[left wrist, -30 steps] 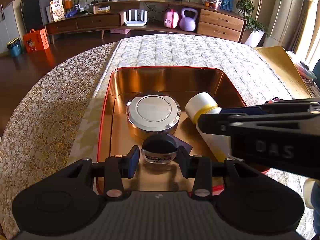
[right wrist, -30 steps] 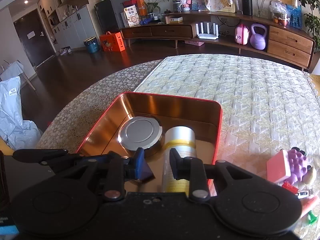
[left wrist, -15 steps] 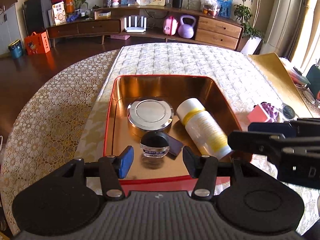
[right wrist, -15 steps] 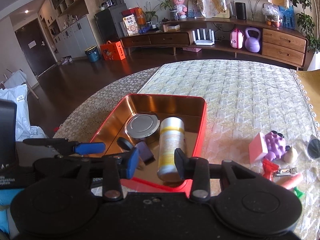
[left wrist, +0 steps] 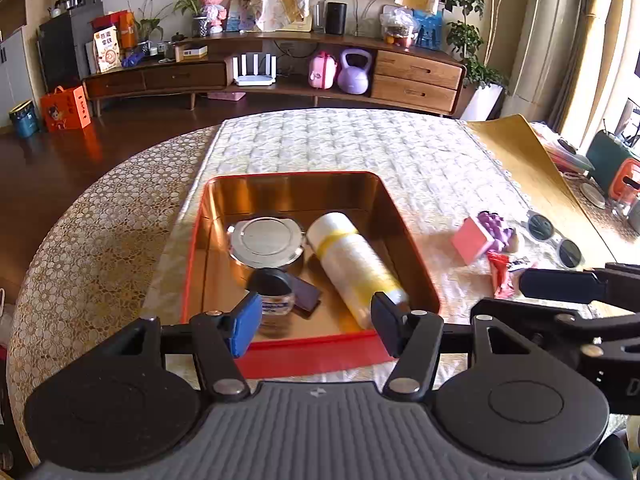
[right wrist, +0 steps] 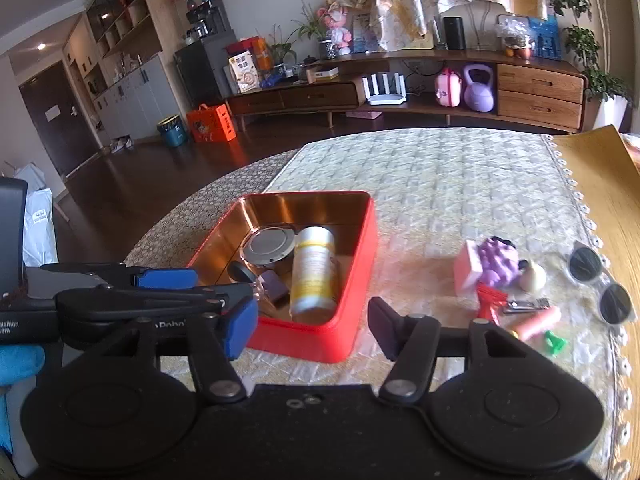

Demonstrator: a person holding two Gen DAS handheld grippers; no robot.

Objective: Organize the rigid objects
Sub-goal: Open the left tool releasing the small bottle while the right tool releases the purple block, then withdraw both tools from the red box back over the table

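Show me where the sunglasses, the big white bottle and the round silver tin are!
sunglasses (right wrist: 614,307): right wrist view, dark near lens.
white bottle (left wrist: 352,258): left wrist view, mid-body.
round silver tin (left wrist: 266,237): left wrist view, lid centre.

red tin (left wrist: 312,354), white bottle (left wrist: 352,264) lying inside

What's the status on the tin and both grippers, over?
Left gripper and right gripper both opening, nothing between pads. Red tin holds bottle, round silver tin, small jar. Sunglasses and other small items still out on the cloth.
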